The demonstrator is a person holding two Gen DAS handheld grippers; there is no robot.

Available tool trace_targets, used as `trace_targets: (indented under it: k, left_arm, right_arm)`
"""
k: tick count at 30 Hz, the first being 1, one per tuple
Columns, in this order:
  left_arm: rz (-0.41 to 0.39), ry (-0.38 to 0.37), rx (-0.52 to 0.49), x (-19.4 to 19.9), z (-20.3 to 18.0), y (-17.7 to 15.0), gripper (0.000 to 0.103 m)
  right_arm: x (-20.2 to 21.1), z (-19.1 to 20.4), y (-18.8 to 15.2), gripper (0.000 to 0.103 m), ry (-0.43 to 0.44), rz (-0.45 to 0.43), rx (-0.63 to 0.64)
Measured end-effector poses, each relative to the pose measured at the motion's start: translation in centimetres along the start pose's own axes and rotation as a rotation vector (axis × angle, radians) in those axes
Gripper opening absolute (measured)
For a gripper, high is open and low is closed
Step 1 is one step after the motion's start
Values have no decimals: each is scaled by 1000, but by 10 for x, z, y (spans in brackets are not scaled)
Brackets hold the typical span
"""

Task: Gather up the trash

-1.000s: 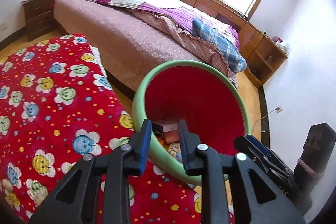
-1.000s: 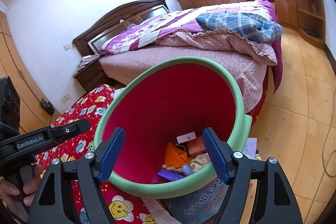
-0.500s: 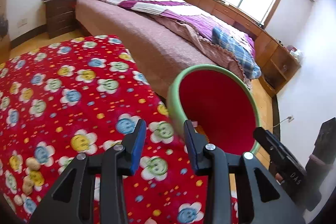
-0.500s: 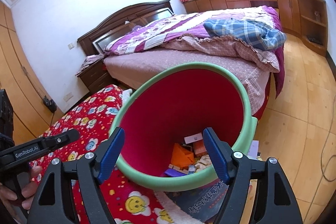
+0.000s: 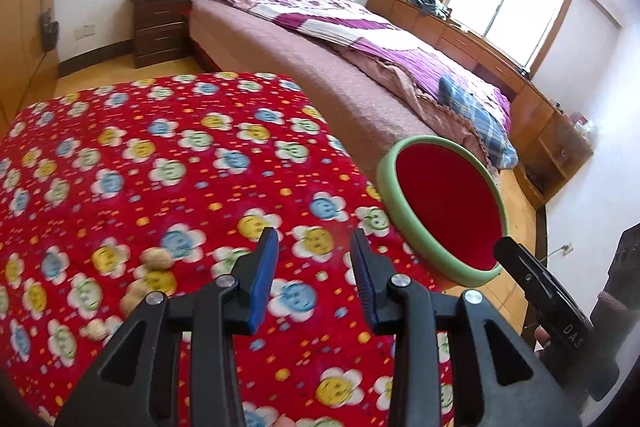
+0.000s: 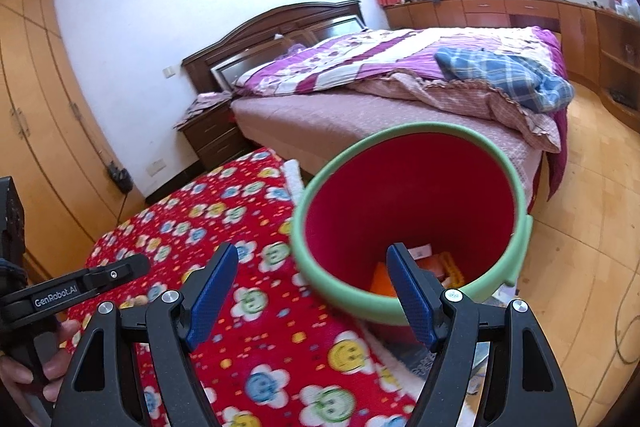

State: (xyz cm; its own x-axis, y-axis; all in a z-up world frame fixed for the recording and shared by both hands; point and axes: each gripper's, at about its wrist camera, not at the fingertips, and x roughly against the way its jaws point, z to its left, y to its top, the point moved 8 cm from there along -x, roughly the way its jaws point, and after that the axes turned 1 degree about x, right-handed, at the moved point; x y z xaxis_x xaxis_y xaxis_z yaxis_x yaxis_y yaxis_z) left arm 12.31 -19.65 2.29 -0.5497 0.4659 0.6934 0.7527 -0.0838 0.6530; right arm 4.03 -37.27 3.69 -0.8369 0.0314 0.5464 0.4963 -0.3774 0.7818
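A round bin (image 5: pixel 402 227) with a green rim and red inside stands at the right edge of a red flower-print blanket (image 5: pixel 160 167). Several tan lumps (image 5: pixel 157 259), like nut shells, lie on the blanket at lower left. My left gripper (image 5: pixel 314 279) hovers over the blanket, left of the bin, open part-way with nothing between its blue pads. My right gripper (image 6: pixel 312 295) is wide open and empty, near the bin (image 6: pixel 340 291). Orange and white scraps (image 6: pixel 438 265) lie at the bin's bottom. A hand (image 6: pixel 52 367) holds the left tool.
A large bed (image 5: pixel 340 79) with purple bedding runs behind the blanket, with a dark nightstand (image 5: pixel 160 27) at its head. Wooden floor (image 6: pixel 580 267) lies right of the bin, with printed paper (image 6: pixel 420 359) at its foot. A black object (image 5: pixel 624 307) stands at far right.
My left gripper swung left from above the bin's mouth to over the blanket, and its jaws widened a little. My right gripper drew back, so the bin now sits further right in its view.
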Motion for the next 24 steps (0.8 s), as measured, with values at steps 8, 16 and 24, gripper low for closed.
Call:
trace_targets:
  k: [8,16,24]
  left_arm:
    - [-32,67,60,34,37,-12,37]
    - [-71,126,94,64,66,-21,37]
    - [-104,205,102,86,86,-32,37]
  right_arm:
    - [6,40,-10,78,50,14,51]
    - [15,76,-22,78,98,21,106]
    - [22,98,-36,78,119,27,143]
